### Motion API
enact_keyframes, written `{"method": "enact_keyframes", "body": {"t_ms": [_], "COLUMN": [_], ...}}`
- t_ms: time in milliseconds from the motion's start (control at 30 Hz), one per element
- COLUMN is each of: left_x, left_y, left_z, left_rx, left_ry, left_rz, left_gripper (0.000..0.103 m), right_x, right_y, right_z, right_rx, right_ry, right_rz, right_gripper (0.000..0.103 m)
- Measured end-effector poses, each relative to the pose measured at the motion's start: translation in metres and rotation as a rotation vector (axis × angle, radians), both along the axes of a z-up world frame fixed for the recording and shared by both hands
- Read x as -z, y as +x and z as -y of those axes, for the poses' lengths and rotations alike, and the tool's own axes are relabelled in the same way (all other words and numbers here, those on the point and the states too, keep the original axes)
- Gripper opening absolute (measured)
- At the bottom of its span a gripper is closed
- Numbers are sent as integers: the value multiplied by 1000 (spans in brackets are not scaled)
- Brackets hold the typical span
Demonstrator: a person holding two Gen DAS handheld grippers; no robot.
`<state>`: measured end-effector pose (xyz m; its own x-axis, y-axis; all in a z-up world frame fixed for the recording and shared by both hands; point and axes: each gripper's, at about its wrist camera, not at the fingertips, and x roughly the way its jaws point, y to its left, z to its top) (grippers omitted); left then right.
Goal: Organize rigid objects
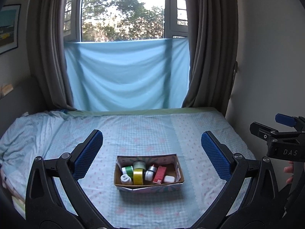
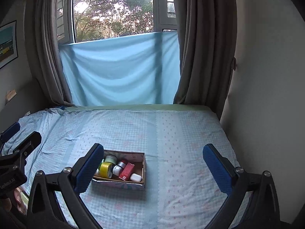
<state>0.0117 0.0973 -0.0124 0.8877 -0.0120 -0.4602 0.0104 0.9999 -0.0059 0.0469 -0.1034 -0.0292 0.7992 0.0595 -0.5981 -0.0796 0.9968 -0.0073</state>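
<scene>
An open cardboard box sits on the bed, also in the right wrist view. Inside lie a yellow tape roll, a red carton, a white case, a pale green jar, a silver-capped jar and white bottles. My left gripper is open and empty, held above and short of the box. My right gripper is open and empty, with its left finger in front of the box's left end.
The bed has a light blue patterned sheet. A blue cloth hangs under the window between grey curtains. A wall runs along the bed's right side. The right gripper shows at the left wrist view's right edge.
</scene>
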Motion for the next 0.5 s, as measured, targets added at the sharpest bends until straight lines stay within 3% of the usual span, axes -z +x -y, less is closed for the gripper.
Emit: {"method": "enact_keyframes", "body": {"t_ms": [500], "left_x": [-1], "left_y": [-7], "left_z": [10], "left_rx": [-13], "left_ry": [7], "left_rz": [7], "left_gripper": [103], "right_x": [-2], "right_y": [-5], "right_z": [8], "right_rx": [-2], "right_ry": [5], "right_rz": [11], "right_gripper": [103]}}
